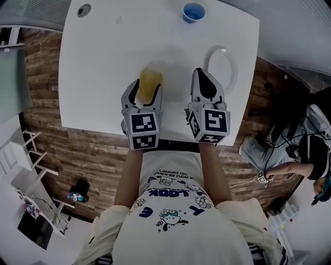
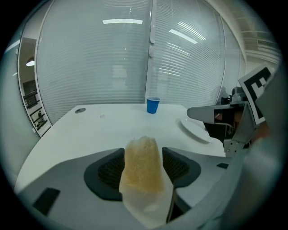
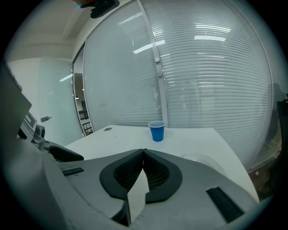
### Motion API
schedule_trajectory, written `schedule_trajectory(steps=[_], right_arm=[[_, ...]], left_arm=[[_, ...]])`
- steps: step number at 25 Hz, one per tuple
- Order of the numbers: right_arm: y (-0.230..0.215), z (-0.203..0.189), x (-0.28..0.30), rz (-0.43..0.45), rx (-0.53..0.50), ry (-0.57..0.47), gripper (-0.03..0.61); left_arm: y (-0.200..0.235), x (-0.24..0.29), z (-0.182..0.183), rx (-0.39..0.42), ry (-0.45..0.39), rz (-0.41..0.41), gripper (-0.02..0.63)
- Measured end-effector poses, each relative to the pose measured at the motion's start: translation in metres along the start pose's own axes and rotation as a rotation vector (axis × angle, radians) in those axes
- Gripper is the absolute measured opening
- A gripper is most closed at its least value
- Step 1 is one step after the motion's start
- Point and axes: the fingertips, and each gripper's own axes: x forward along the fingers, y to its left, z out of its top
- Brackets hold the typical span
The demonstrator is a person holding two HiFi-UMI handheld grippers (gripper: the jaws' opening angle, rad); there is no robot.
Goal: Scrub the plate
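White tabletop carries the plate at your right, just beside your right tongs, which are pressed together on nothing. Your left tongs stand apart with the yellow sponge between them; a blue cup sits at the far edge.

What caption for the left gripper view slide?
Yellow sponge between the parted jaws of the left hand-held gripper; white plate and blue cup on table beyond.

Head view looks steeply down; both low gripper views share the plate and blue cup.
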Motion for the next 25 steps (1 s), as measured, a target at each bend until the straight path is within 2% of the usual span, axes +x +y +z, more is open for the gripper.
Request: schedule_trajectory(steps=[13,19,25], right_arm=[[-0.007,-0.011,-0.005,-0.035,0.01,0.026,-0.006],[-0.011,-0.015,-0.006,-0.046,0.017,0.031,-0.006],[-0.015,-0.019,-0.01,-0.061,0.025,0.031,-0.006]], left_arm=[[0.003,0.016,-0.028,0.015,0.106,0.005,0.267],[0.006,0.021,-0.027,0.01,0.105,0.012,0.267],[0.006,0.021,-0.028,-0.003,0.101,-0.004,0.234]])
